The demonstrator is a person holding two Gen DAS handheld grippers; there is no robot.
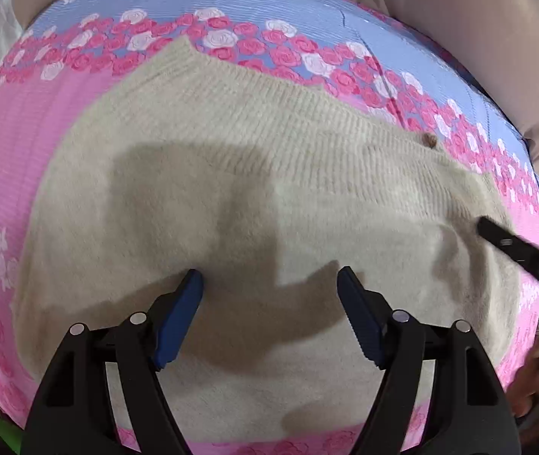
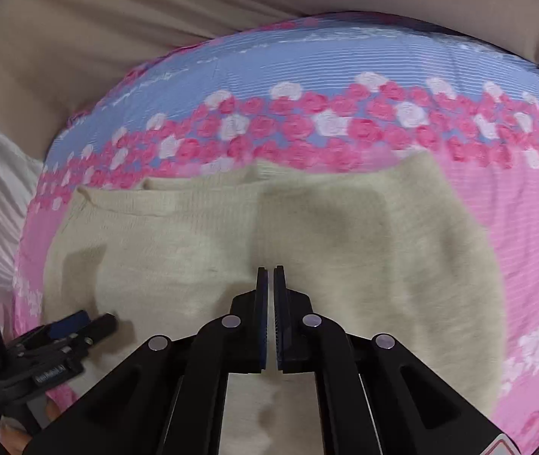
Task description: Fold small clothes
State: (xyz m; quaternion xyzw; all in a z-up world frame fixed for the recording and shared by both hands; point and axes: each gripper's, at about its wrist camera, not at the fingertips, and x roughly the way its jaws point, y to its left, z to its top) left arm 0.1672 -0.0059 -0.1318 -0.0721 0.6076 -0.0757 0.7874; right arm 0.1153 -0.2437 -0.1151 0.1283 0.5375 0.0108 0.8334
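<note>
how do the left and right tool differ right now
The left tool is wide open, its blue pads far apart, while the right tool is shut, its pads nearly touching with only a thin slit between them and no fabric visibly pinched. In its own view, the left tool points at the sweater's ribbed hem; the right points along a fold line. Both are over the cream sweater.

One cream knit cardigan (image 1: 231, 174) lies under the jaws, with one brown button (image 1: 429, 139) ahead and right of them. One floral sheet (image 1: 61, 121) lies beneath. Two grippers: the left gripper (image 1: 269, 284), the right gripper (image 2: 268, 280).
</note>
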